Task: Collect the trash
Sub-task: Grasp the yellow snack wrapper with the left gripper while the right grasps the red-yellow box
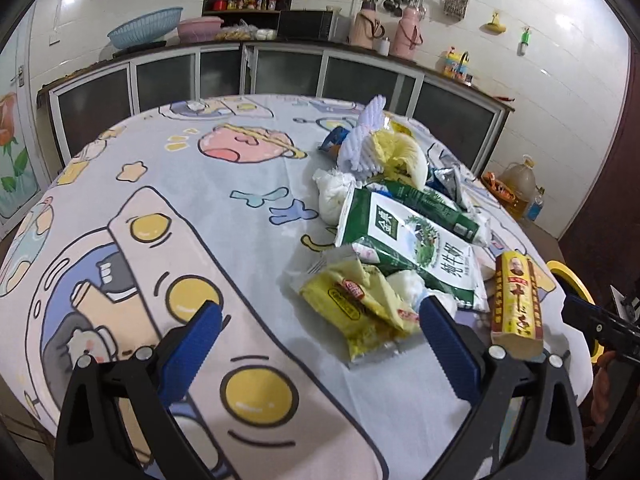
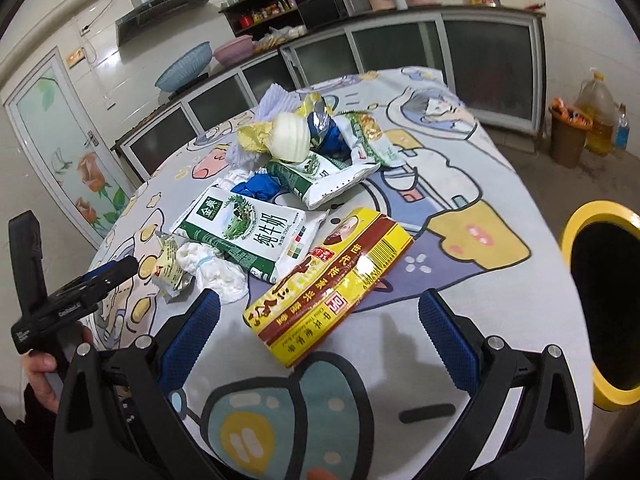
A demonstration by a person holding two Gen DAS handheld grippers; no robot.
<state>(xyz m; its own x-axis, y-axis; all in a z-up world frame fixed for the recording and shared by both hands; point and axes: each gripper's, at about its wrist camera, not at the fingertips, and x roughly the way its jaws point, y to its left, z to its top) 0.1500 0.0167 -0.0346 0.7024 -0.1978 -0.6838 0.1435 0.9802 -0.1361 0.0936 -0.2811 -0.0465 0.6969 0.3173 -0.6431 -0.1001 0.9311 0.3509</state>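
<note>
Right wrist view is showing the right gripper [image 2: 320, 320] spread wide and empty, hovering low over the table [image 2: 460, 280] near its right edge — and lining up on the yellow-and-red box [image 2: 332, 284], which is lying flat and slantwise just ahead of the fingers. That box is looking like the pick in hand: it is the nearest piece of trash and sits apart from the heap, so nothing else should get dragged along.

Off the table's right edge the bin [image 2: 600, 304] is standing with its yellow rim and dark mouth turned upward — probably parked there so each piece needs only a short swing across.

Behind the box the milk carton [image 2: 244, 236] is lying on its side, a crumpled tissue [image 2: 212, 268] touching its near end and a small yellow wrapper [image 2: 170, 264] just beside that. Farther toward the far edge, the rest of the trash pile [image 2: 312, 144] is sitting loosely heaped — wrappers, a foil bag, a white ball of paper on top.

Left wrist view is showing the left gripper [image 1: 320, 330] released too, nothing between its blue pads, hanging above the cloth at the near edge with its right finger [image 1: 448, 344] just beside a yellow packet [image 1: 360, 308]. It seems to be waiting its turn on the heap's left side, clear of the right one's path.

Nothing visibly collected yet; the table's load looks whole.
</note>
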